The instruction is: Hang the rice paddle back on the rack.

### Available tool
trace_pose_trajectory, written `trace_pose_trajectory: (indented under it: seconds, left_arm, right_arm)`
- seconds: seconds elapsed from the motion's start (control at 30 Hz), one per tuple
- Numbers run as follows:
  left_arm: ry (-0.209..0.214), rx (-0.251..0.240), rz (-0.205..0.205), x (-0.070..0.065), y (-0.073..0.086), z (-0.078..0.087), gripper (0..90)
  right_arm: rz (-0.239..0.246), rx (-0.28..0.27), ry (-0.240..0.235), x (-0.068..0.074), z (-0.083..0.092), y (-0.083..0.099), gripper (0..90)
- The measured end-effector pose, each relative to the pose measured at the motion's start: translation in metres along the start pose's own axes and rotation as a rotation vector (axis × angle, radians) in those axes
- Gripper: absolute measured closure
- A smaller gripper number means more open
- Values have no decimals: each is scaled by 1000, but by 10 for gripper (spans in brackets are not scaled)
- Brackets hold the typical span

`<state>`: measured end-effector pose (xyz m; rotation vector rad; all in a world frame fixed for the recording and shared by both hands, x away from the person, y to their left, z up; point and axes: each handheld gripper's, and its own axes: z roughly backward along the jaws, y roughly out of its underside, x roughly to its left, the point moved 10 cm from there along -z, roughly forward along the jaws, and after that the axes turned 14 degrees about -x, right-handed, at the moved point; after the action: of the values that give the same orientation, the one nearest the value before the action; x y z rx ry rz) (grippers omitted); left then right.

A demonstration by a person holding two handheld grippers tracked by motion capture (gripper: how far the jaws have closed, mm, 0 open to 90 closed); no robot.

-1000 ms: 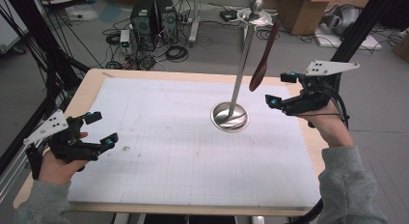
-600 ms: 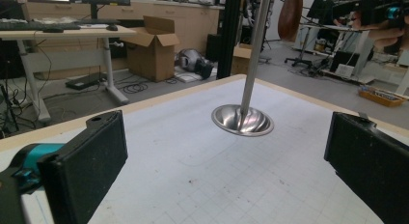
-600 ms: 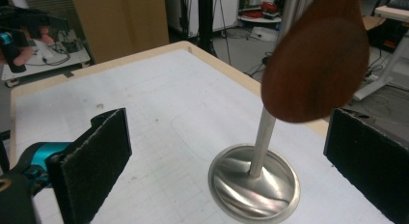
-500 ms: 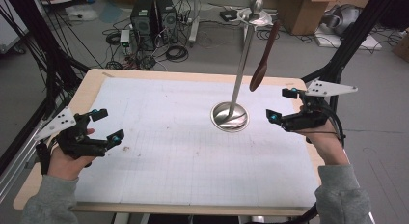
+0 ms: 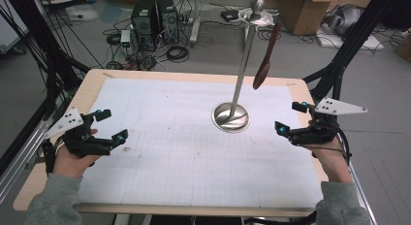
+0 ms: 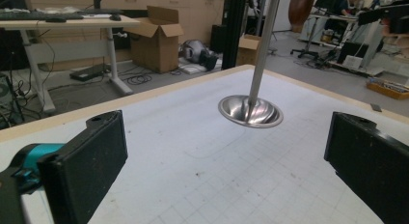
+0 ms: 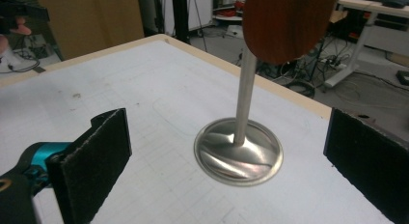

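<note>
Hanging off the top of the stand (image 5: 241,84) at the far right of the table (image 5: 145,79), the spoon (image 5: 266,60) looks untouched, both grippers, left (image 5: 107,126) and right (image 5: 289,117), wide open and empty, so next the right reaches up for it.

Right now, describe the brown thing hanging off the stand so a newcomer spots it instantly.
Start at the white gridded mat covering the table. Right of its middle rises a metal stand: round shiny base, thin pole. From the pole's top hangs the wooden spoon, bowl end down, clear of the mat. It is the one dark brown wooden item; all else there is metal or white.
</note>
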<state>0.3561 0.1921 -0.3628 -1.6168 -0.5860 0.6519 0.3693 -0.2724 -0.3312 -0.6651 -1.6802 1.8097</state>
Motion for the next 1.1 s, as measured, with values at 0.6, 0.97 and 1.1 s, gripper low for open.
trace_pose_trajectory:
  seconds: [0.6,0.97,1.1]
  left_arm:
    - [-64,22,4,24,17,8,18]
    - [-96,20,12,35,21,17,18]
    - [-99,20,14,35,22,18,18]
  right_arm:
    - [-88,-28,96,-21,30,44,18]
    - [-124,-49,182,-38,51,67,18]
    - [-133,-52,200,-42,57,73,18]
